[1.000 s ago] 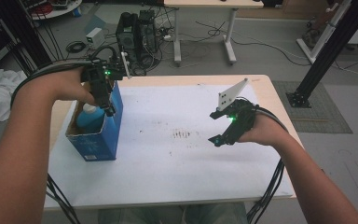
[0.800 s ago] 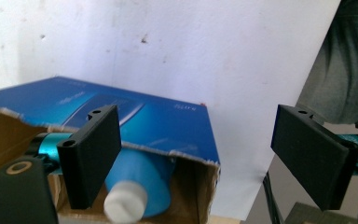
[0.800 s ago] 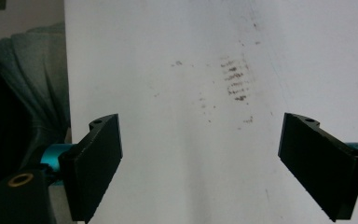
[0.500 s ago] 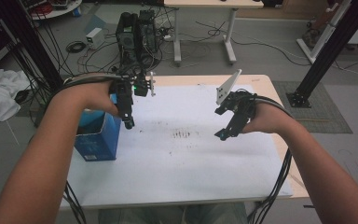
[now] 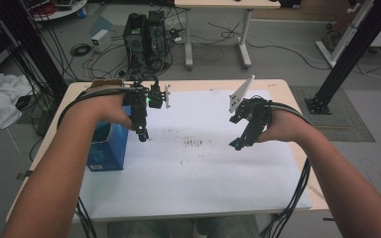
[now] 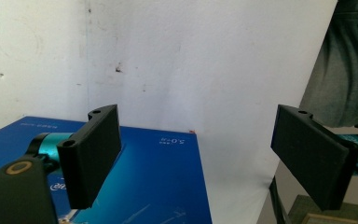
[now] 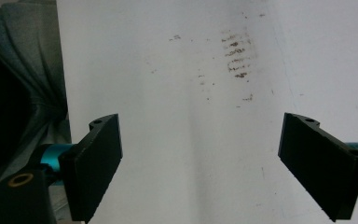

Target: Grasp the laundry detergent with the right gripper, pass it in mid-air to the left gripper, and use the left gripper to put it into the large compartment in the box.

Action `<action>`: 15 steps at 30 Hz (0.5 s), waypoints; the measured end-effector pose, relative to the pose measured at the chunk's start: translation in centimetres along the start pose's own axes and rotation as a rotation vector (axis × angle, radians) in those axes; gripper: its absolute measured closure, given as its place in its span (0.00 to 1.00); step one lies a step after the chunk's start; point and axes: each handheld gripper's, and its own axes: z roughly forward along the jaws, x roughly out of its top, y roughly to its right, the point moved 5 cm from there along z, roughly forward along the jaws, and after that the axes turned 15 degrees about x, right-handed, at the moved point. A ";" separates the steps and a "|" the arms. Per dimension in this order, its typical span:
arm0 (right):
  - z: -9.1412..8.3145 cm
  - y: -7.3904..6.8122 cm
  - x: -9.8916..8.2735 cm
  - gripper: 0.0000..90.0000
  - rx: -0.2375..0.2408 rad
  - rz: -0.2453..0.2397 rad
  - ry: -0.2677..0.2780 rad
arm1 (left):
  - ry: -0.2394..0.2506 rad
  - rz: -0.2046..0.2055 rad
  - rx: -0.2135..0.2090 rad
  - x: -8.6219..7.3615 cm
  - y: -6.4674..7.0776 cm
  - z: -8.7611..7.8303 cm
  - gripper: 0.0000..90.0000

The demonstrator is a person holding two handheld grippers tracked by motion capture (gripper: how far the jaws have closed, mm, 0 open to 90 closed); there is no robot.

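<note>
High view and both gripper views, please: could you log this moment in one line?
left gripper: open, beside blue box | right gripper: open, over white sheet

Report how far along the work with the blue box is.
Done: nothing that can be told; the blue box stands at the left of the white sheet. In hand: nothing; the left gripper hangs open beside the box, the right gripper open over the smudged sheet. Left: presumably gripping the box.
</note>
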 end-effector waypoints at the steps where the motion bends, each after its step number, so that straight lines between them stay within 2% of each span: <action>1: 0.0 0.0 0.0 0.14 0.001 0.000 0.002 | -0.001 -0.006 -0.002 0.1 0.0 -0.1 0.18; 3: -0.1 0.1 0.0 0.14 -0.012 0.000 0.008 | 0.006 0.000 0.007 0.3 -0.2 -0.3 0.18; 6: -0.1 0.1 -0.1 0.14 -0.004 0.004 0.003 | 0.013 -0.006 0.004 0.7 -0.2 -0.4 0.18; 10: -0.2 0.1 -0.3 0.14 -0.006 0.006 0.010 | 0.026 0.006 0.010 1.1 -0.3 -0.6 0.18; 15: -0.4 0.3 -0.6 0.14 -0.004 0.008 0.011 | 0.022 0.010 0.012 1.3 -0.5 -0.4 0.18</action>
